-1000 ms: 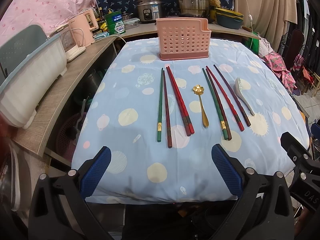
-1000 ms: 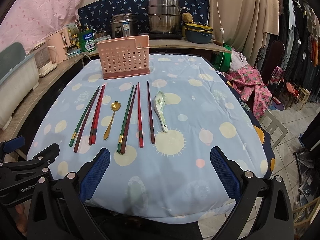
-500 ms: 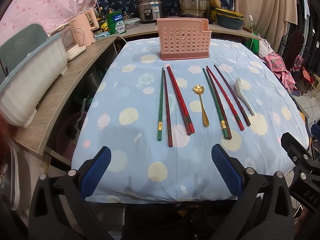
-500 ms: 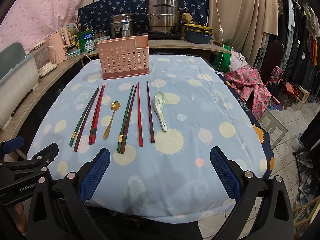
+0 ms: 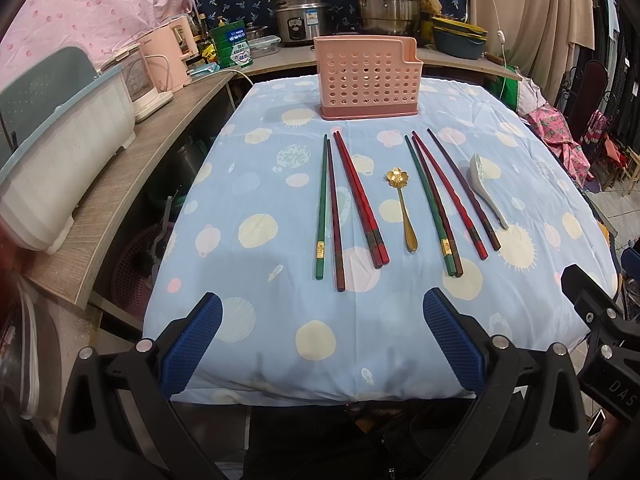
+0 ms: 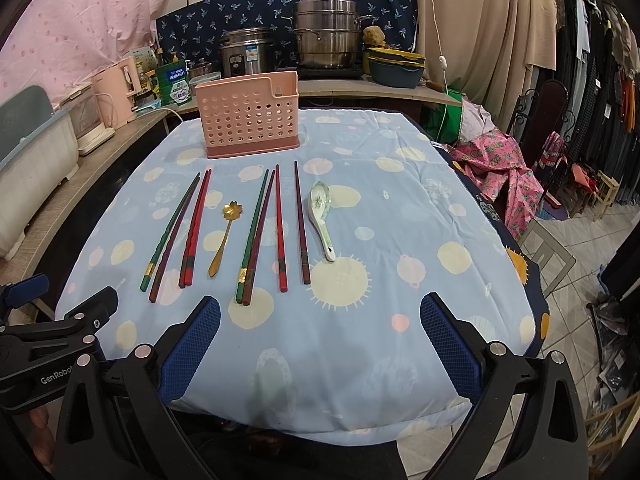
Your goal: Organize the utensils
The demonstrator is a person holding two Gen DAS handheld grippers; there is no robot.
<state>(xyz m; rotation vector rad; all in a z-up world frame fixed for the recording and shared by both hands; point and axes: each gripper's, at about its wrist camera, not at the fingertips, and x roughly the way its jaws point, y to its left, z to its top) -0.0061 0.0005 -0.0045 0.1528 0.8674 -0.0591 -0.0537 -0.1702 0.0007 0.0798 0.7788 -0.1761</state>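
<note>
A pink perforated utensil holder (image 5: 367,78) (image 6: 250,120) stands at the table's far end. Several green, dark red and red chopsticks (image 5: 358,196) (image 6: 256,232) lie in a row on the blue spotted cloth. A gold flower-bowl spoon (image 5: 403,208) (image 6: 225,236) lies among them. A white ceramic spoon (image 5: 486,188) (image 6: 322,216) lies at the right end. My left gripper (image 5: 322,344) is open and empty at the near edge. My right gripper (image 6: 320,344) is open and empty beside it, to the right.
A wooden counter (image 5: 120,176) runs along the left with a white bin (image 5: 60,160) and a pink kettle (image 5: 170,60). Pots and a rice cooker (image 6: 246,54) stand behind the table. The right side drops to a tiled floor (image 6: 580,264) with clothes racks.
</note>
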